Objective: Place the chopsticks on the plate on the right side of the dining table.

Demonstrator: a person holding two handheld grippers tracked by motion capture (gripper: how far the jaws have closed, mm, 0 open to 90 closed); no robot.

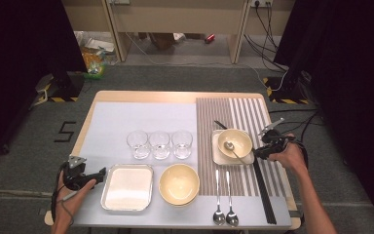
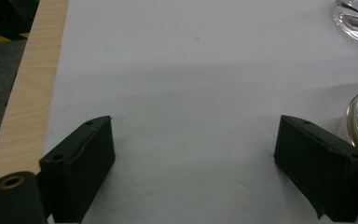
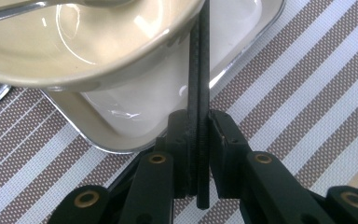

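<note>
A pair of black chopsticks (image 3: 199, 70) runs across the small square tray (image 3: 135, 107), passing beside a cream bowl (image 3: 74, 42) that stands in it. My right gripper (image 3: 199, 126) is shut on the near end of these chopsticks. From above, the right gripper (image 1: 265, 148) sits at the right edge of that tray (image 1: 217, 155), and the bowl (image 1: 234, 142) holds a spoon (image 1: 231, 147). The chopsticks' far tip (image 1: 219, 124) pokes out behind the bowl. My left gripper (image 2: 196, 154) rests open over the white mat, nothing between its jaws; it lies at the front left (image 1: 97, 174).
Three clear glasses (image 1: 159, 144) stand in a row mid-table. In front of them are a metal-rimmed tray (image 1: 127, 187) and a large cream bowl (image 1: 178, 183). Two spoons (image 1: 224, 200) and another pair of black chopsticks (image 1: 264, 192) lie on the striped mat.
</note>
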